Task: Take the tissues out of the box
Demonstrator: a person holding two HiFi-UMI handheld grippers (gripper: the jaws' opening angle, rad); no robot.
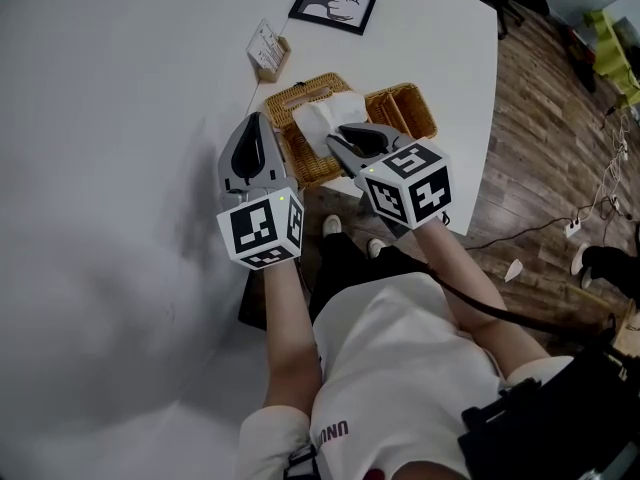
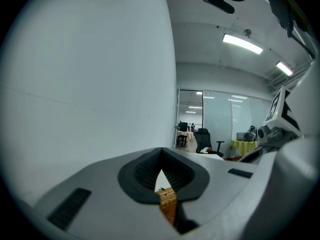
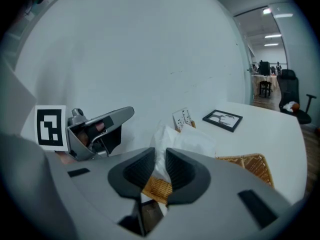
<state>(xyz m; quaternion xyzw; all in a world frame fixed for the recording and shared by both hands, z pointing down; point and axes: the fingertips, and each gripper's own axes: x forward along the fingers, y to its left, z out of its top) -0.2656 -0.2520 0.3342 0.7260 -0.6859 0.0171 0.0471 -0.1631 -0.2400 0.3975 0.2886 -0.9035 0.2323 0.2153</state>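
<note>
surface: white table (image 1: 120, 118) | on it: wicker box (image 1: 305, 164), wicker basket (image 1: 415, 113), framed picture (image 1: 332, 8), card stand (image 1: 268, 50)

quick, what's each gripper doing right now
Left gripper: shut, nothing between its jaws.
Right gripper: shut on the white paper tissue above the woven wicker box.

Box (image 1: 300, 160) sits on counter (image 1: 120, 118), by its near edge. Tissue (image 1: 325, 118) sticks up out of box, its near part pinched between the jaws of right gripper (image 1: 338, 138), which sits over the box's near right part. Left gripper (image 1: 255, 120) is at the box's left side, jaws together; touching box or not, can't tell. Basket (image 1: 410, 108) is just right of box, on same counter. Card stand (image 1: 268, 50) is just beyond box, to its far left. Picture frame (image 1: 333, 8) lies flat farther off, right of card stand. Floor (image 1: 540, 118) is right of counter.
</note>
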